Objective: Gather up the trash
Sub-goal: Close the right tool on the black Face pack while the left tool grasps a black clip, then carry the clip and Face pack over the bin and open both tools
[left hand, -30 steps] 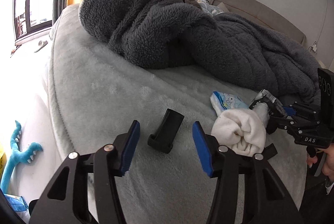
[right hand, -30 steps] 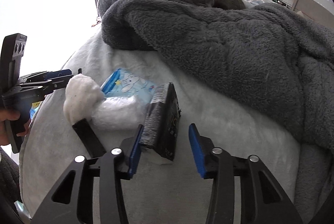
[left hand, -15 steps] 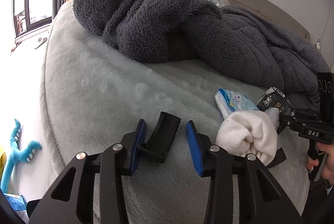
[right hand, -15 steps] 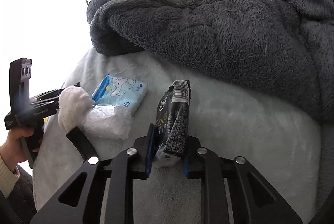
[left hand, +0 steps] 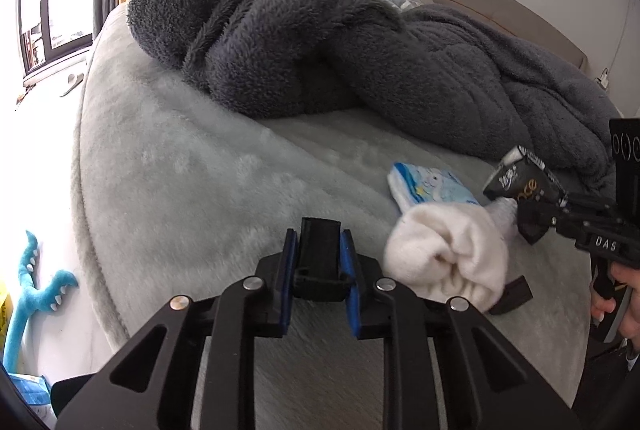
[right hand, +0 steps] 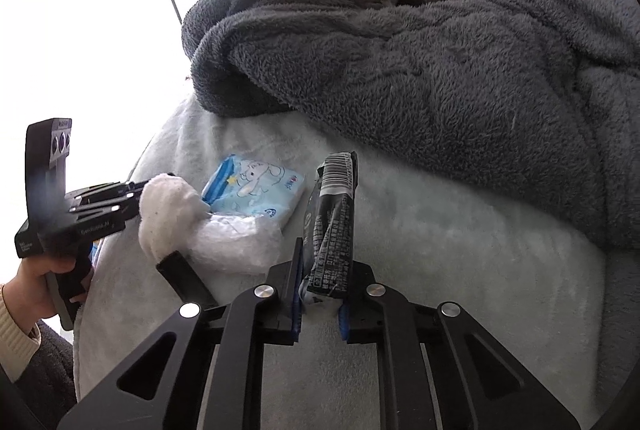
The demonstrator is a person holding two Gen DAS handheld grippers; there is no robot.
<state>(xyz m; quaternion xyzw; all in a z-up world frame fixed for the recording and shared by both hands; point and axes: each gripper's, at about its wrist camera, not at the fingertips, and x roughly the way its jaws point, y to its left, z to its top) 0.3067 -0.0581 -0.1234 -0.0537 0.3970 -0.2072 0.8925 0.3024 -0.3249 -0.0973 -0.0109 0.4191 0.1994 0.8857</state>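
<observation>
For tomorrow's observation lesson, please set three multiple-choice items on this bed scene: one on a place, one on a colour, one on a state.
1. Where does the tissue pack lie?
A. on the pale bed cover, by the white sock
B. on top of the grey blanket
C. on the floor

2. What colour are the gripper pads?
A. red
B. blue
C. yellow

3. What is the state of the right gripper?
A. wide open over the bed
B. shut on nothing
C. shut on the black wrapper

Answers:
1 A: it rests on the bed cover next to the sock, in front of the blanket.
2 B: the pads beside the black clip are blue.
3 C: its jaws pinch the wrapper.
</observation>
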